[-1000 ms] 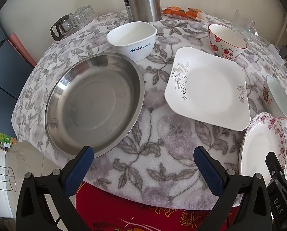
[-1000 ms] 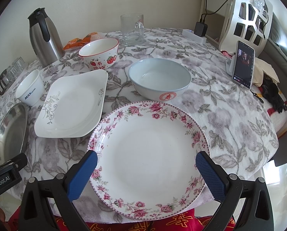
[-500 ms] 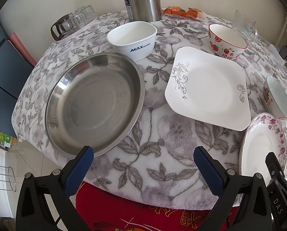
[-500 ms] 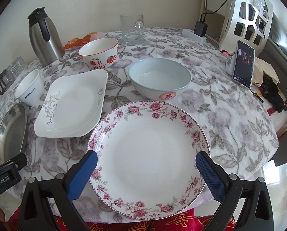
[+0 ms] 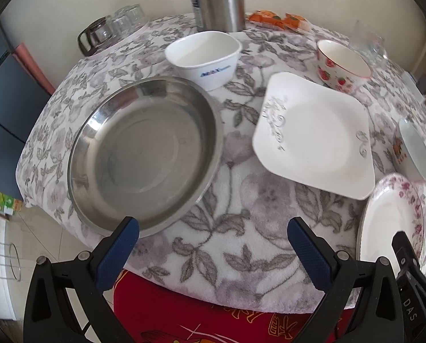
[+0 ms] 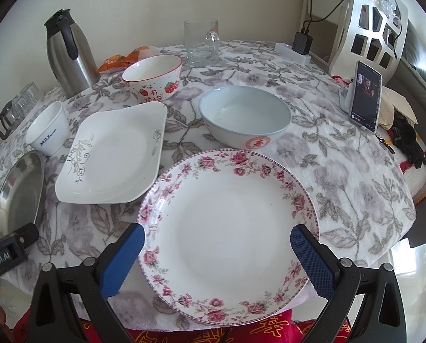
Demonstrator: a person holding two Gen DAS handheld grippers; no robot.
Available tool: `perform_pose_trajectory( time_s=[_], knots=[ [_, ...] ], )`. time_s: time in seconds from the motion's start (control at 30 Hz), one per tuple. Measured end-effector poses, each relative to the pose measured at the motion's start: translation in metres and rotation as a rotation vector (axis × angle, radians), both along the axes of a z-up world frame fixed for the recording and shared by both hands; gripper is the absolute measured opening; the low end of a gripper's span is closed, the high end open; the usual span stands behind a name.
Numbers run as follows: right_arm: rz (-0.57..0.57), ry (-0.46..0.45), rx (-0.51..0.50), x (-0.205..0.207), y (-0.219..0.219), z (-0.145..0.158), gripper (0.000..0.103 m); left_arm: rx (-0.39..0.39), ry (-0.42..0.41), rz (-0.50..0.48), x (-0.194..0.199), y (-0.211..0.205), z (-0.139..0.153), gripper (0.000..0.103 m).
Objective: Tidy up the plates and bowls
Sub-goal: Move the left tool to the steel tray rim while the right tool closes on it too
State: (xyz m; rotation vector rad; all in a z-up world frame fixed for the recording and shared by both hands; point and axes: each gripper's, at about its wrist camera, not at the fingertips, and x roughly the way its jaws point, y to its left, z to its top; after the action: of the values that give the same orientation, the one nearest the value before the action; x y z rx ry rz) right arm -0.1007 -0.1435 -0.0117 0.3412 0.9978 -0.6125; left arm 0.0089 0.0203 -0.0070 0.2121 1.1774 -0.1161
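A steel pan lies at the table's left, a white MAX bowl behind it. A square white plate lies in the middle, a strawberry bowl behind it. A pale blue bowl stands beyond a rose-rimmed round plate. My left gripper is open and empty at the table's front edge, between the pan and the square plate. My right gripper is open, its fingers on either side of the round plate's near half, above it.
A steel thermos, a glass mug, snack packets and upturned glasses stand at the back. A phone on a stand and a power strip are at the right. A red cloth hangs below the front edge.
The left wrist view has shifted slightly and blurred, so the left gripper has started moving a little. The right gripper and all the dishes stay where they were.
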Motion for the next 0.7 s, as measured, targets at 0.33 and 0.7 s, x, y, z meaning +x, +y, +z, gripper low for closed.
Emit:
perform_pose_trajectory(
  time_s=[0.33,0.7],
  knots=[
    [0.101,-0.023,0.05,0.028,0.042,0.002,0.103,-0.046,0.009,0.243,0.031,0.075,0.0,0.103],
    [0.228,-0.122,0.101,0.07,0.087,0.003,0.103,-0.116,0.048,0.412,0.053,0.136,-0.013,0.103]
  ],
)
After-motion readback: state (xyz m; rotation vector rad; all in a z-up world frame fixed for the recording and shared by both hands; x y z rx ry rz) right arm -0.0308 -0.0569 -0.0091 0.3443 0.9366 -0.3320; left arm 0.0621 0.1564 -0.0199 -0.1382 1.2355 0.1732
